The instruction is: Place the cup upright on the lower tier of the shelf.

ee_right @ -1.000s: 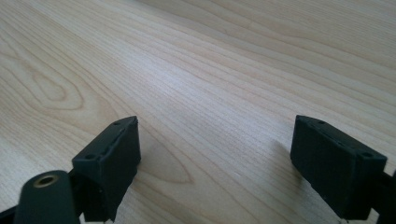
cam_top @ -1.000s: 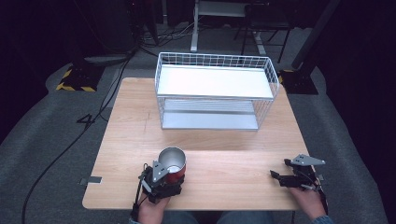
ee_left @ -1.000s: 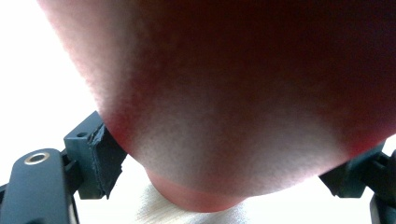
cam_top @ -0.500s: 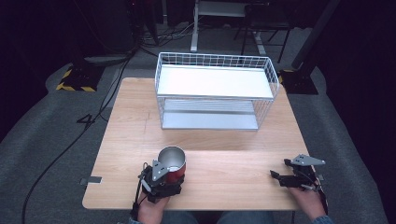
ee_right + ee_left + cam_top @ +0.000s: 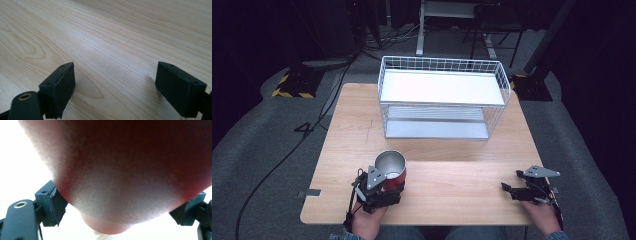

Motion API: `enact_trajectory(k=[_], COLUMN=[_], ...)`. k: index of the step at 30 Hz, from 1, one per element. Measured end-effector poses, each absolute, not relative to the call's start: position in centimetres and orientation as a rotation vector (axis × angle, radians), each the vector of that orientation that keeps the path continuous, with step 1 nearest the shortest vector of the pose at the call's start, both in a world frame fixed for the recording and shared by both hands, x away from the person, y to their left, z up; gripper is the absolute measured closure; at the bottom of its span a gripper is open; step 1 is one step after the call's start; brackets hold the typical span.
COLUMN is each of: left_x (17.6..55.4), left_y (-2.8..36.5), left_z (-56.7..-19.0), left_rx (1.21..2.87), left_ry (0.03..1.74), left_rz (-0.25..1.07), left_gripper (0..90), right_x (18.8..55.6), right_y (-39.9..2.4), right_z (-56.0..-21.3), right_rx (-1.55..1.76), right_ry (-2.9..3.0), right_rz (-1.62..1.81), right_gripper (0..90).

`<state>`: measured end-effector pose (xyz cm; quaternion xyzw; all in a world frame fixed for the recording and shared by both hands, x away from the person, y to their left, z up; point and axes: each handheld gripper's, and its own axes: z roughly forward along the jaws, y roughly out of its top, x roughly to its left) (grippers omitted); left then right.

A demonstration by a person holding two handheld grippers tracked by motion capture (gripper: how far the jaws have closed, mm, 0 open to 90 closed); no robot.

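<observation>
The left gripper [image 5: 384, 186] pinches a red metal cup [image 5: 391, 169] between its jaws, upright at about seven o'clock on the wooden surface [image 5: 452, 155]. The right gripper [image 5: 517, 191], at five o'clock, rests with jaws spread and empty. A white wire basket [image 5: 443, 95] stands at twelve o'clock.

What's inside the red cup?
The red cup, held by the left hand-held gripper, shows a bare silver inner wall from above. Its bottom is shadowed, so small contents can't be ruled out.
</observation>
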<state>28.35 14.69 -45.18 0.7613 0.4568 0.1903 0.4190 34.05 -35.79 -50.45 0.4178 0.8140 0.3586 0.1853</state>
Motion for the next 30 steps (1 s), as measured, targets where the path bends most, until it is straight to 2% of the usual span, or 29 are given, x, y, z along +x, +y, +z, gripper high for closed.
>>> enact_trajectory(k=[19,30], left_x=[31.5,35.1], left_y=[14.2,12.3], left_z=[-41.4,-40.4], left_rx=[1.883,1.877], left_ry=[1.079,1.047], left_rz=[0.482,0.407], left_gripper=[16.4,16.4], right_x=[34.0,34.1], right_y=[-35.8,-35.8], right_z=[-50.4,-50.5], right_rx=[1.179,1.180], right_ry=[2.294,2.292], right_rz=[1.010,1.011], right_gripper=[16.7,16.6])
